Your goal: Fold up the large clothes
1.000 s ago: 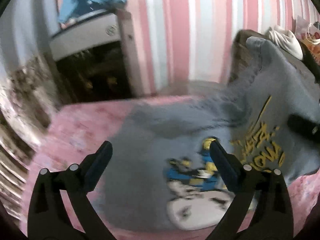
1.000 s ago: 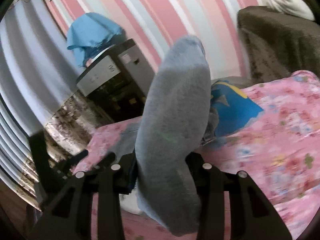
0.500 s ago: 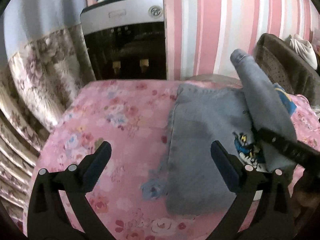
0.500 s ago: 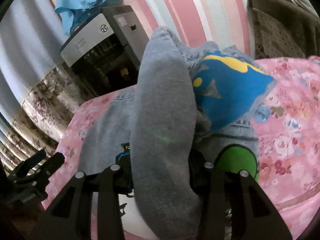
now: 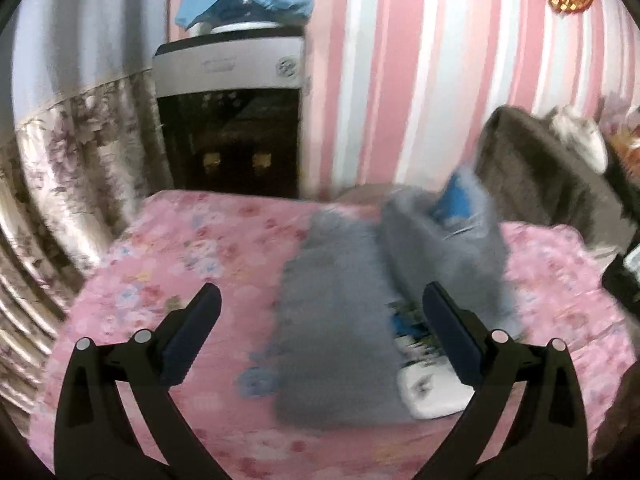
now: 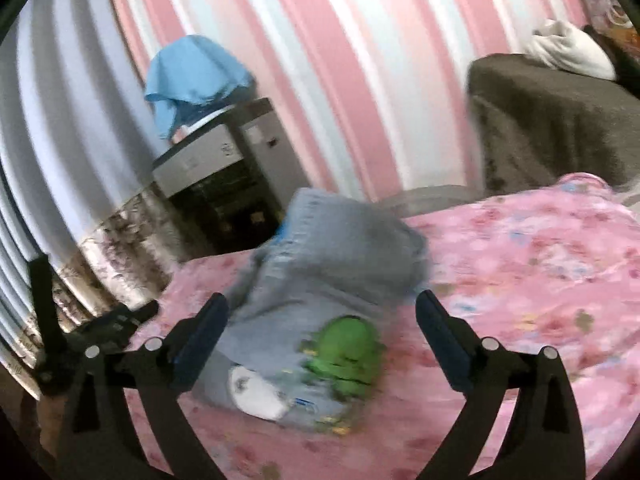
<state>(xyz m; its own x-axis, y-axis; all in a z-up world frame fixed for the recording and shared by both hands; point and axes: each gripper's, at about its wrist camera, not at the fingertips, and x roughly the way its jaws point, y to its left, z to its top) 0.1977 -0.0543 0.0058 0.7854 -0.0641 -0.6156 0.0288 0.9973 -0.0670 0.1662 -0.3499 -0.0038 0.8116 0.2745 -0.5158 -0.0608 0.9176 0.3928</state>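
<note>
The grey sweatshirt (image 5: 336,320) lies on the pink floral bedspread (image 5: 192,264), long axis running away from both claws; it sits straight ahead of the right gripper (image 6: 322,312) but right of centre for the left gripper (image 5: 322,304). Both stand wide open, holding nothing. Only the right view shows the green print (image 6: 346,344).

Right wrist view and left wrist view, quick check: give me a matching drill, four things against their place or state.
Things:
1. grey sweatshirt
2. blue cloth
3. right tool
4. white bundle

Place or state:
A. open, holding nothing
B. draped over the water dispenser
C. bunched on the pink floral cover
D. on top of the brown sofa

Pairs: 1-C, 2-B, 3-A, 4-D
</note>
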